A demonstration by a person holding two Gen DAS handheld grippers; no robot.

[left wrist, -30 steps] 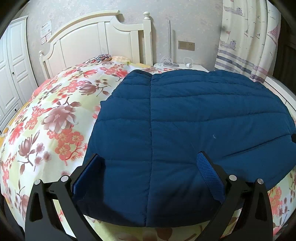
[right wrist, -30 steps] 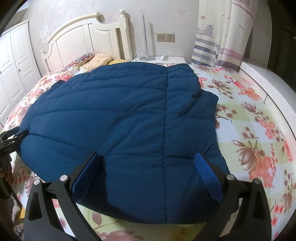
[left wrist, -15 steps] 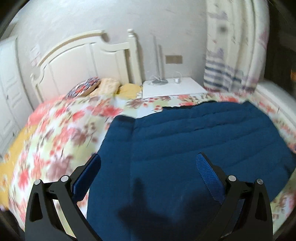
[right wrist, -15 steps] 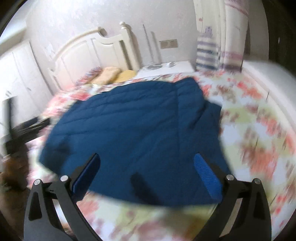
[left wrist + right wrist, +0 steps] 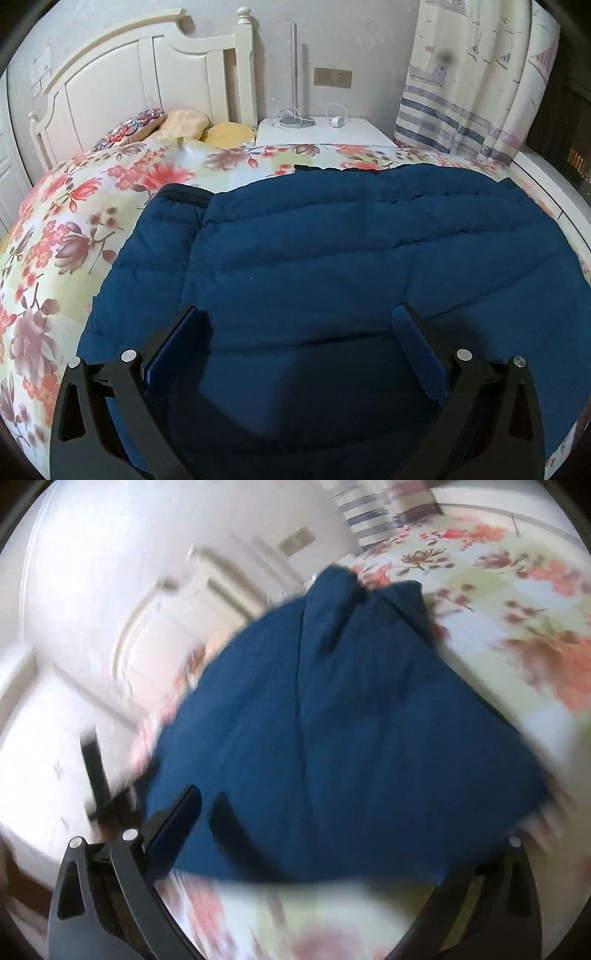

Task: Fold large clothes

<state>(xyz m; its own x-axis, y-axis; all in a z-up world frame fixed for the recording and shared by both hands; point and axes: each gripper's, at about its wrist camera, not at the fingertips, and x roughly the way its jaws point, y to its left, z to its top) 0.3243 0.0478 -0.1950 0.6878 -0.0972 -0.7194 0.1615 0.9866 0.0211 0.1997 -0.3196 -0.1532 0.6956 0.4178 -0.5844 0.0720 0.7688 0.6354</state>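
Note:
A dark blue quilted jacket lies spread flat on the floral bedspread, one sleeve along its left side. My left gripper hovers over the jacket's near part, its jaws wide apart, with nothing between the blue pads. The right wrist view is tilted and blurred by motion. There the jacket fills the middle. My right gripper is open over its near edge, and its right pad blends into the blue cloth. A dark blurred shape at the jacket's left edge may be my other gripper.
A white headboard and pillows stand at the far end of the bed. Beside them is a white nightstand with a lamp and charger. A striped curtain hangs at right. The bed's right edge runs close to the jacket.
Both views have pulled back from the jacket. The right gripper has swung and tilted sharply, blurring its view. The jacket stays on the bed, and both grippers remain open.

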